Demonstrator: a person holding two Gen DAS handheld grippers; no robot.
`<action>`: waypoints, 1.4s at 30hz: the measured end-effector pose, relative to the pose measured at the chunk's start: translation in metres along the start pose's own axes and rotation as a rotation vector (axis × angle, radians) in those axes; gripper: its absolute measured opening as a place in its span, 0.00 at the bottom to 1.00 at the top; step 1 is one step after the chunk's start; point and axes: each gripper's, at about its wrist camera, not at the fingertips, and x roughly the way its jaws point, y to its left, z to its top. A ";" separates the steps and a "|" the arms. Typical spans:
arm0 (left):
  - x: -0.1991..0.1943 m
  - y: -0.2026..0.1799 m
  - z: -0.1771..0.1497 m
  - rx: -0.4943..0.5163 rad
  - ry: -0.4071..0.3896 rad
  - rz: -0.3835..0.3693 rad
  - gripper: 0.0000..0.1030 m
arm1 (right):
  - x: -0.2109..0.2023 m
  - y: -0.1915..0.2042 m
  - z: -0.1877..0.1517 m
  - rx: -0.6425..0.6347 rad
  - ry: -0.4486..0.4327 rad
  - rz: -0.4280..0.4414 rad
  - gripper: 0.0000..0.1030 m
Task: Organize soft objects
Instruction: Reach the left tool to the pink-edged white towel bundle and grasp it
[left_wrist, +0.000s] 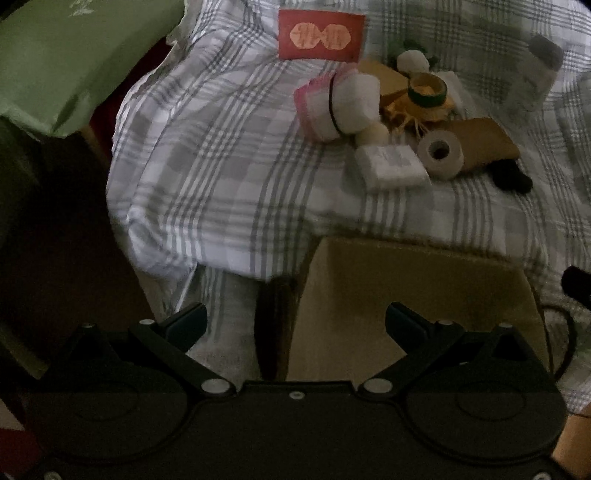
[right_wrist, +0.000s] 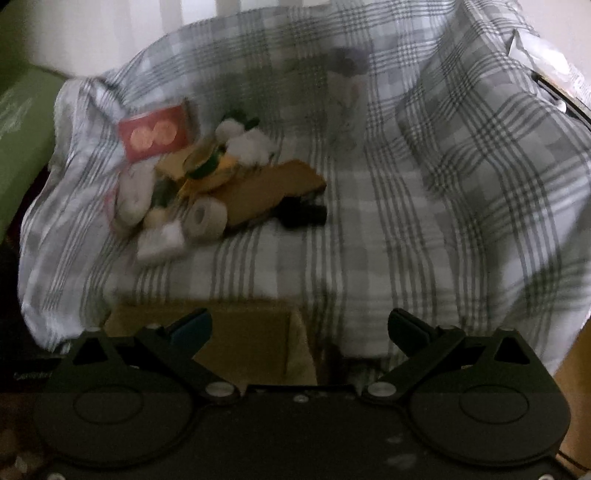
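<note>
Fronting both gaping tongs (left_wrist: 295, 319) (right_wrist: 300, 325), cardboard box (left_wrist: 413, 295) blocks pile (left_wrist: 388, 122).

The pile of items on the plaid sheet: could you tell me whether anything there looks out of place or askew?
The soft things lie in a loose heap. The paper roll lies tipped on its side beside the white packet, and the red card sits apart above the heap. The plaid sheet is rumpled. Both grippers, left and right, are open and empty.

We list: right wrist view blurred throughout; grey-capped bottle (right_wrist: 349, 107) indistinct; black object (left_wrist: 511, 177) half hidden under brown paper bag (left_wrist: 480, 142); cardboard box (left_wrist: 417, 295) partly behind gripper body.
</note>
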 end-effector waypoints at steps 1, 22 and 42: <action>0.003 -0.001 0.005 0.004 -0.003 0.001 0.97 | 0.005 -0.001 0.005 0.008 -0.010 -0.004 0.99; 0.076 -0.017 0.107 -0.002 -0.106 -0.003 0.97 | 0.128 0.007 0.070 -0.065 0.052 -0.012 0.99; 0.086 -0.021 0.131 -0.021 -0.221 -0.095 0.97 | 0.180 0.007 0.076 -0.069 0.071 -0.014 0.83</action>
